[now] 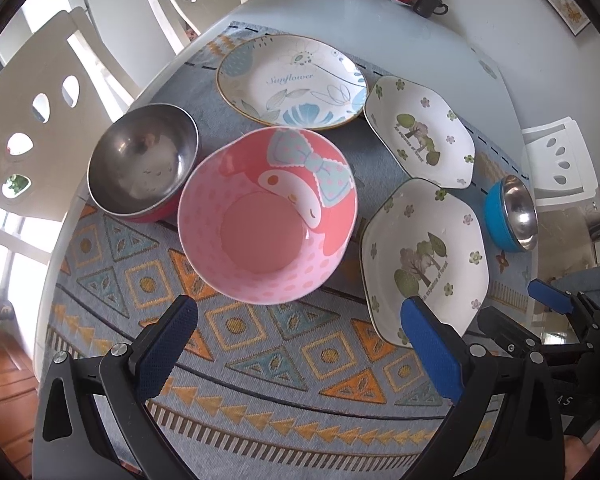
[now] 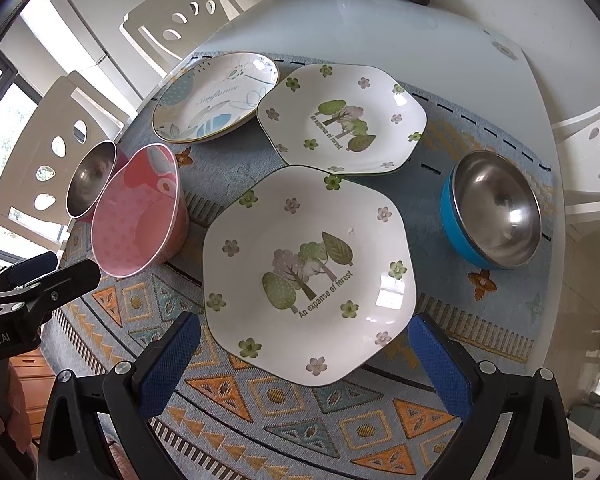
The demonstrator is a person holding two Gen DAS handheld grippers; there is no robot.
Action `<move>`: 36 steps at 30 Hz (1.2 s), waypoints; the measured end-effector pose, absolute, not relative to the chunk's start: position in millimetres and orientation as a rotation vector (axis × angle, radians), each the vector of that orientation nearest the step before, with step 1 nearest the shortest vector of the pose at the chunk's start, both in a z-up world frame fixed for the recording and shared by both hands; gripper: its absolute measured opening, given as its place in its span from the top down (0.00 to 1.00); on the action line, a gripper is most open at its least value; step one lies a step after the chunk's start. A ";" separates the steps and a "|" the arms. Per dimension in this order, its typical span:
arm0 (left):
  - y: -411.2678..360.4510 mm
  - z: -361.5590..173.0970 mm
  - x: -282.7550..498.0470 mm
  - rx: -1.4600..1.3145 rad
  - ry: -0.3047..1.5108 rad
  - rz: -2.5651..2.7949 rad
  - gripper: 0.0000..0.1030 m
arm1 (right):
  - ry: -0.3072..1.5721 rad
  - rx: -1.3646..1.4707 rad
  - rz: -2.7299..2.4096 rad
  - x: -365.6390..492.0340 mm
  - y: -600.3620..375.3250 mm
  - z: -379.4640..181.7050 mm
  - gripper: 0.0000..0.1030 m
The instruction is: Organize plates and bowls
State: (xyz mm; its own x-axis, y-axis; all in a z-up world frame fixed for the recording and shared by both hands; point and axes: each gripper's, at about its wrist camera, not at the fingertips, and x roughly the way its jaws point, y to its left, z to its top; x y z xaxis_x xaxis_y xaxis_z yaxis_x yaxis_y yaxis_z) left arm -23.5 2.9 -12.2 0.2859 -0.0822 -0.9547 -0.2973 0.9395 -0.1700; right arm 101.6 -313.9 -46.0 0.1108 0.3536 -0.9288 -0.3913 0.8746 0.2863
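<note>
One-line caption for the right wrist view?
Open right gripper faces a hexagonal forest plate, with a pink bowl beside it.

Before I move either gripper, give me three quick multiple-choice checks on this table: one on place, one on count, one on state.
1. What sits right beside the pink bowl, on its left in the left wrist view?
A. blue bowl
B. red-based steel bowl
C. vase

2. How many tree-print plates are there?
A. one
B. two
C. three

3. The right gripper is:
A. open, holding nothing
B. shut on a plate
C. shut on a bowl

Answers:
1 B, the steel bowl is right against it.
2 B, the near plate and the far plate.
3 A, its fingers flank the near plate's edge, spread wide.
</note>
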 end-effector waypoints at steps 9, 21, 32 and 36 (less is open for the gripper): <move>0.3 -11.9 -24.5 -0.330 1.283 0.145 0.02 | 1.354 -0.040 0.550 99.0 -313.8 -45.5 0.00; -1.8 -12.2 -25.6 -0.318 1.284 0.146 0.02 | 1.362 -0.037 0.556 98.0 -315.0 -46.6 0.00; -0.3 -12.6 -26.9 -0.312 1.287 0.151 0.02 | 1.365 -0.047 0.554 97.2 -315.0 -45.3 0.00; 0.1 -12.8 -26.9 -0.298 1.293 0.156 0.02 | 1.366 -0.050 0.554 96.4 -313.8 -45.1 0.00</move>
